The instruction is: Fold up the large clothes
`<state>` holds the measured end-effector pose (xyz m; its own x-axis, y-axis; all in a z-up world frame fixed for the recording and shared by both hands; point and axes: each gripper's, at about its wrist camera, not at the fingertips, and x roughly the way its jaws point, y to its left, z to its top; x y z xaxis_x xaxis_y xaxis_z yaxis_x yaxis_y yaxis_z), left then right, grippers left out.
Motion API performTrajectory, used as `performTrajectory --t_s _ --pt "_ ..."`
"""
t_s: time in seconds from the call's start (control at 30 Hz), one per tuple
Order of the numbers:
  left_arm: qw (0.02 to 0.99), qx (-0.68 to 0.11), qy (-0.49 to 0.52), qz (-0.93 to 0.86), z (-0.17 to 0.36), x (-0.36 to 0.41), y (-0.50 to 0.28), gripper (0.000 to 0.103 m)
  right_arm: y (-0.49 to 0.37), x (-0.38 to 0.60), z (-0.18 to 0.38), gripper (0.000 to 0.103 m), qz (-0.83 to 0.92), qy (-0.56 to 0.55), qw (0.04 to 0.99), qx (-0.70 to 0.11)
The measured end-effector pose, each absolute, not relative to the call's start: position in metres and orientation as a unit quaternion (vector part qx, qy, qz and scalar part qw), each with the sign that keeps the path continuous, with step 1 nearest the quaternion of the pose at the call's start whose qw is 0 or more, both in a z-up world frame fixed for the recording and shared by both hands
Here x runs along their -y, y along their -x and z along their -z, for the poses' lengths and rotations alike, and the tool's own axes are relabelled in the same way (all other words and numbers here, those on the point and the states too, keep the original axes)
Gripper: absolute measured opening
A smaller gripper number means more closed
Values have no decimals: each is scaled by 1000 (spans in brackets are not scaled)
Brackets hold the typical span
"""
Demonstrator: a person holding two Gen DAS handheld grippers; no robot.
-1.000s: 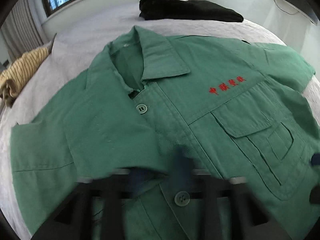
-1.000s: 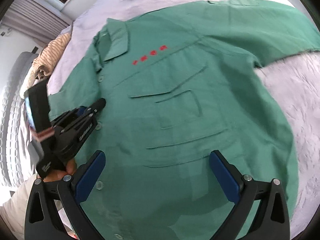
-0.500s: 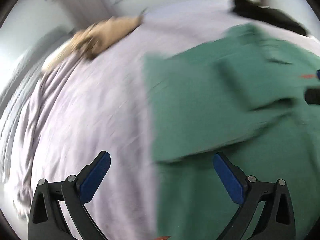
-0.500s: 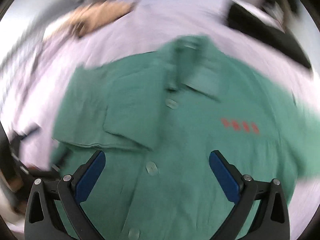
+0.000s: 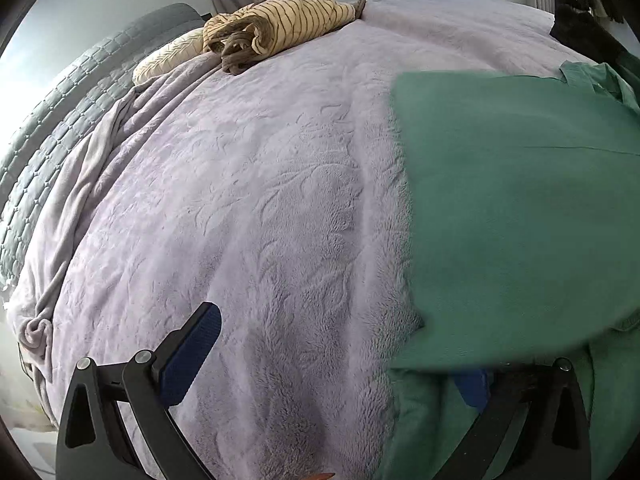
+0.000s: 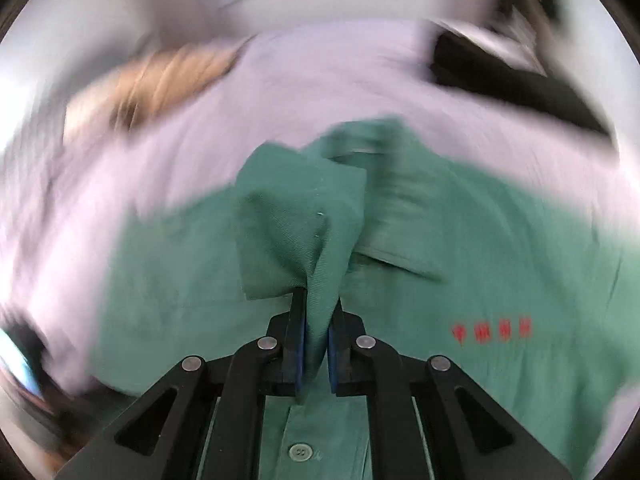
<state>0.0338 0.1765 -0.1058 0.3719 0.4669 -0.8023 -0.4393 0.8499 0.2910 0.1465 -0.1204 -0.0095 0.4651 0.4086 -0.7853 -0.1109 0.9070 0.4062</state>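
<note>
While the lilac blanket (image 5: pixel 248 208) covers the bed and carries everything, the green shirt (image 6: pixel 500 248) lies front-up across it, collar toward the far edge and red lettering (image 6: pixel 492 330) near the right chest; a striped yellow garment (image 5: pixel 280 24) and a dark pile (image 6: pixel 512 80) sit well apart at the far side. The shirt's left sleeve region (image 5: pixel 520 208) spreads flat to the blanket's edge in the left wrist view. The right gripper (image 6: pixel 316 344) is closing its jaws on a raised fold of green cloth (image 6: pixel 300 220) above the button placket — fabric is pinched between the blue pads. The left gripper (image 5: pixel 332 364) stands wide apart, one finger (image 5: pixel 188 356) over bare blanket, the other partly under the shirt's edge, holding nothing. To fold well, the pinched cloth probably wants carrying across the placket in one level sweep — low enough that the layer beneath does not drag — while the left gripper takes the sleeve edge before lifting.
</note>
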Motion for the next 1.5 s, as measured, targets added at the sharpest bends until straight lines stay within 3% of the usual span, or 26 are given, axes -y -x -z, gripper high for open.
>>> performTrajectory --t_s 0.1,0.23,0.3,0.4,0.53,0.6,0.67,0.73,0.77,0.8,0.83,0.87,0.9,0.93,1.0,1.03,1.13,1.17,1.2,1.27,1.5 --pt "828 -491 -15 -270 106 -174 -39 103 -148 177 61 11 -144 -339 757 -539" --pt "827 -499 -11 -261 101 -182 -41 103 -128 226 97 17 -109 -475 698 -525" --pt "831 -507 -7 -231 93 -185 -36 103 -118 242 97 43 -102 -511 685 -509" --pt "833 -526 10 -172 74 -191 -23 103 -107 254 82 65 -93 -501 694 -509" --pt "834 -530 67 -138 55 -207 -22 103 -108 242 49 69 -113 -404 743 -521" --pt "826 -537 114 -131 59 -218 -36 103 -117 227 40 81 -126 -354 762 -527" --pt "818 -541 151 -124 70 -223 -54 103 -136 212 42 81 -118 -314 766 -548" --pt "812 -545 172 -115 81 -222 -71 100 -157 192 53 73 -109 -308 763 -558" --pt "807 -551 184 -107 88 -219 -81 97 -162 191 54 32 -115 -313 760 -557" --pt "803 -557 188 -101 93 -217 -84 87 -163 190 55 4 -118 -317 756 -561" --pt "798 -565 188 -96 99 -214 -88 78 -162 192 56 3 -113 -317 759 -558" --pt "793 -574 185 -86 106 -212 -91 55 -160 195 56 2 -108 -309 765 -555" --pt "795 -575 173 -85 110 -208 -91 43 -154 200 57 2 -100 -296 769 -557" --pt "802 -571 156 -82 110 -208 -91 33 -150 206 63 2 -88 -290 769 -563" --pt "806 -567 158 -68 108 -215 -90 29 -137 226 72 0 -78 -333 750 -565" --pt "806 -564 165 -66 106 -221 -89 20 -133 232 71 0 -74 -341 748 -565" --pt "805 -561 167 -92 100 -238 -85 18 -117 225 58 13 -101 -338 743 -569" --pt "804 -560 174 -97 96 -244 -83 18 -111 215 55 22 -130 -350 733 -569" --pt "805 -559 169 -106 91 -246 -80 18 -102 200 51 46 -165 -360 719 -571" --pt "809 -557 141 -123 82 -242 -73 18 -88 159 47 75 -224 -366 697 -575" --pt "803 -560 140 -148 73 -252 -50 19 -73 -4 82 72 -329 -398 597 -614"
